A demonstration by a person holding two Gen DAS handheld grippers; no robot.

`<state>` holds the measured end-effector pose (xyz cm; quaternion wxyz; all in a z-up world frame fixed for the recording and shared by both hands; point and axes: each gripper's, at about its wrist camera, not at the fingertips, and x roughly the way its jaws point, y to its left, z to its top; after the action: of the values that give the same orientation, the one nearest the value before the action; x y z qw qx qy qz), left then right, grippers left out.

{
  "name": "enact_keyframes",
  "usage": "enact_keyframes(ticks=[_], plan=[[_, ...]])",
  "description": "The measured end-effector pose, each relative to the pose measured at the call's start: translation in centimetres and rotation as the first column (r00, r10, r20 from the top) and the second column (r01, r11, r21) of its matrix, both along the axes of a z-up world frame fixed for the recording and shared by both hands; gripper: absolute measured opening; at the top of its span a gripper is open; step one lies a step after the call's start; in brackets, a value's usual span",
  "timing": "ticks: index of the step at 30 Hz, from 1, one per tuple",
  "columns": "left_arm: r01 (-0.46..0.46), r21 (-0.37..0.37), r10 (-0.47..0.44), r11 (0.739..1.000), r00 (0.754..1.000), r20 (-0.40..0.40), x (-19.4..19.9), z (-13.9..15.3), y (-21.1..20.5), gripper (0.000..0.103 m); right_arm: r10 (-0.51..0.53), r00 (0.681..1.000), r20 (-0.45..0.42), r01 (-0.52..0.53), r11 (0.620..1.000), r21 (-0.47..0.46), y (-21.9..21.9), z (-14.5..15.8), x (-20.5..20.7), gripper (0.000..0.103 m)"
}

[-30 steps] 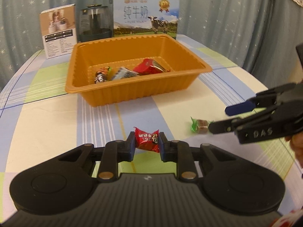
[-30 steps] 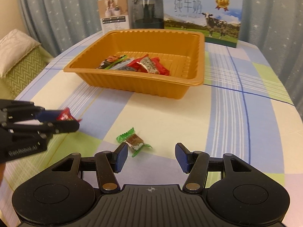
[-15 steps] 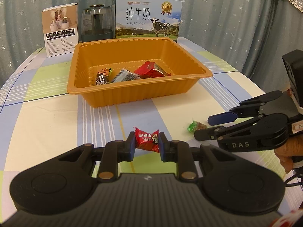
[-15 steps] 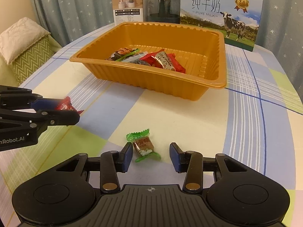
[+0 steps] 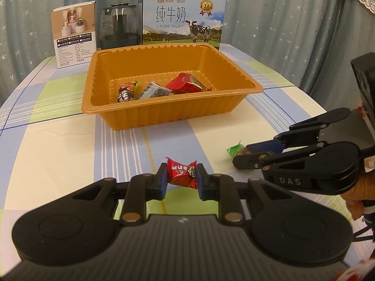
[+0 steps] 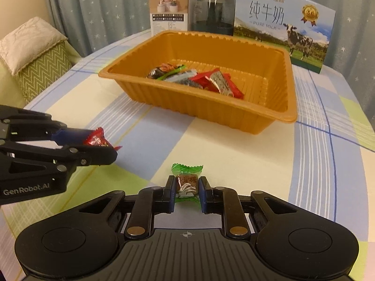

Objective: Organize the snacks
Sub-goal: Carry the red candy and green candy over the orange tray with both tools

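Observation:
My left gripper (image 5: pixel 182 179) is shut on a red wrapped candy (image 5: pixel 181 172) and holds it above the table, short of the orange tray (image 5: pixel 164 114). It also shows in the right wrist view (image 6: pixel 103 148) at the left with the red candy (image 6: pixel 97 138). My right gripper (image 6: pixel 187 190) is shut on a green-wrapped candy (image 6: pixel 186 181) at table level. In the left wrist view the right gripper (image 5: pixel 243 155) is at the right with the green candy (image 5: pixel 235 149). The tray (image 6: pixel 234 114) holds several wrapped snacks (image 5: pixel 185 85).
Behind the tray stand a white product box (image 5: pixel 75 34), a dark glass kettle (image 5: pixel 118 27) and a milk carton box (image 5: pixel 182 21). A checked cloth covers the table (image 5: pixel 58 152). A cushioned seat (image 6: pixel 35 53) is at the left. Curtains hang behind.
My right gripper has moved forward around the green candy and shut on it. My left gripper still holds the red candy and has barely moved.

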<state>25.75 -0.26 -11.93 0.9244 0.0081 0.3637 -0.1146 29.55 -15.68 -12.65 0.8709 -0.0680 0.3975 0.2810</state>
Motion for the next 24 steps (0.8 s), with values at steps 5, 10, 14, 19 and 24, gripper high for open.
enact_keyframes(ticks=[5, 10, 14, 19, 24], plan=[[-0.007, -0.019, 0.007, 1.0, 1.0, -0.007, 0.1, 0.2, 0.3, 0.022, -0.042, 0.999, 0.007, 0.042, 0.999, 0.019, -0.1, 0.8, -0.2, 0.02], [-0.016, -0.032, 0.016, 0.999, 1.0, -0.011, 0.2, 0.5, 0.5, 0.022, -0.067, 0.998, -0.003, 0.067, 0.997, 0.043, 0.1, 1.7, -0.9, 0.02], [-0.021, -0.042, 0.021, 0.999, 1.0, -0.013, 0.3, 0.8, 0.6, 0.022, -0.071, 0.997, 0.012, 0.07, 0.996, 0.058, 0.3, 2.3, -1.3, 0.02], [-0.032, -0.061, 0.031, 0.998, 0.999, -0.013, 0.4, 1.3, 0.9, 0.022, -0.104, 0.994, 0.015, 0.102, 0.992, 0.077, 0.1, 2.9, -1.5, 0.02], [-0.029, -0.081, 0.028, 0.996, 0.999, -0.014, 0.6, 2.0, 1.0, 0.022, -0.124, 0.992, 0.024, 0.121, 0.988, 0.094, 0.1, 3.5, -1.6, 0.02]])
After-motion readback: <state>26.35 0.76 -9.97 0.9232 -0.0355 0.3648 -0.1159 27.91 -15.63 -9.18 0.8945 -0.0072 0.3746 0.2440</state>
